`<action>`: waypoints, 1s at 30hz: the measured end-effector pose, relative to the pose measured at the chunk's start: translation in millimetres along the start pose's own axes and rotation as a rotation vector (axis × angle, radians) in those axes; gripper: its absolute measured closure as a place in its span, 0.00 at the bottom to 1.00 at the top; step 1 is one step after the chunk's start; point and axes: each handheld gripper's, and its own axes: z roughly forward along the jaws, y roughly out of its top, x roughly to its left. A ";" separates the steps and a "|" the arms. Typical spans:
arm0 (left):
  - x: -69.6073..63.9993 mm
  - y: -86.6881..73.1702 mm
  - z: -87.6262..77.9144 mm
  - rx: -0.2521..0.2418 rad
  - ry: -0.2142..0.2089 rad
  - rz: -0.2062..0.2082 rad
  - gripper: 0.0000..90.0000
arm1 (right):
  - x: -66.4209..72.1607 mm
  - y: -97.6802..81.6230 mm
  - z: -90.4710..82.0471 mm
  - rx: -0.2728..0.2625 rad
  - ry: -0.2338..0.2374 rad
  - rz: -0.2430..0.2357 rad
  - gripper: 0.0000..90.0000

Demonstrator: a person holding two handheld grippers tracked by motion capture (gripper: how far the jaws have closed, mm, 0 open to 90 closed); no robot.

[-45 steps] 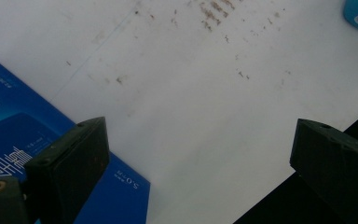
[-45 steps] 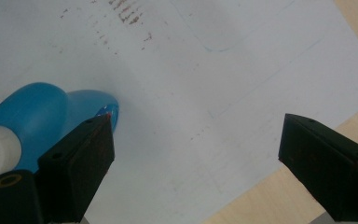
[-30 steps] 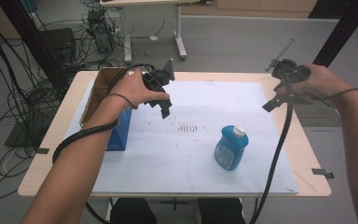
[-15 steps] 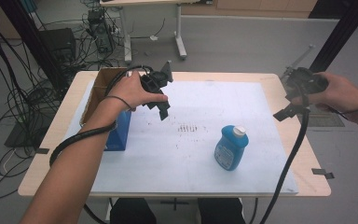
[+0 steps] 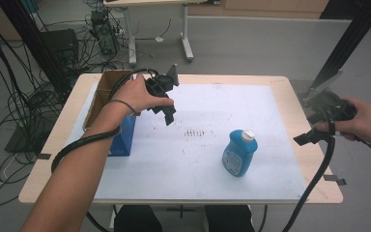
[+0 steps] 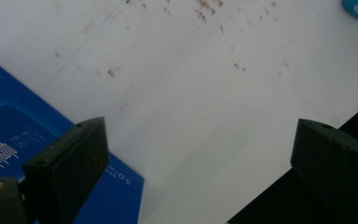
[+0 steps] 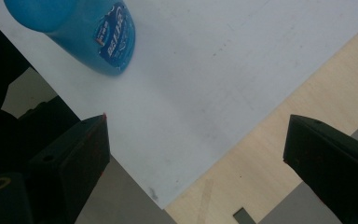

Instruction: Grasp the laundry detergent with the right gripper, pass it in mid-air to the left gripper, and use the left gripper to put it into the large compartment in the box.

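blue detergent bottle (image 5: 239, 152) stands upright on the white sheet (image 5: 212, 116) of the surface, about 4 o'clock of center. left hand-held gripper (image 5: 168, 113) released, empty, at 10 o'clock beside blue box (image 5: 123, 137). right hand-held gripper (image 5: 303, 140) at 3 o'clock past the edge, jaws just opening, empty.

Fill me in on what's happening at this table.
A person holds a gripper in each hand, both empty. The left gripper hovers open over the white sheet beside a blue box. The right gripper is out past the table's right edge, its jaws just opening wider. A blue bottle stands upright between them, untouched.
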 end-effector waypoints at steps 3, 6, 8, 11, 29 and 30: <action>-0.5 1.7 1.3 0.006 0.003 0.000 0.05 | 6.7 -8.6 2.1 -0.014 0.002 0.002 0.07; -1.1 1.9 2.1 0.005 0.004 0.003 0.05 | 13.4 -18.1 2.6 -0.034 0.004 0.003 0.07; -1.2 1.8 1.9 0.005 0.006 0.002 0.05 | 19.5 -24.0 3.4 -0.039 -0.013 0.014 0.06; -0.3 0.7 1.3 0.000 0.003 -0.001 0.05 | 25.9 -34.1 7.6 -0.043 -0.016 0.020 0.06; 0.3 -0.7 -2.1 0.002 0.010 -0.009 0.05 | 59.4 -95.7 28.6 -0.180 0.006 0.071 0.06; 0.3 -0.6 -2.0 0.002 0.010 -0.009 0.05 | 61.3 -98.3 29.9 -0.184 0.008 0.074 0.06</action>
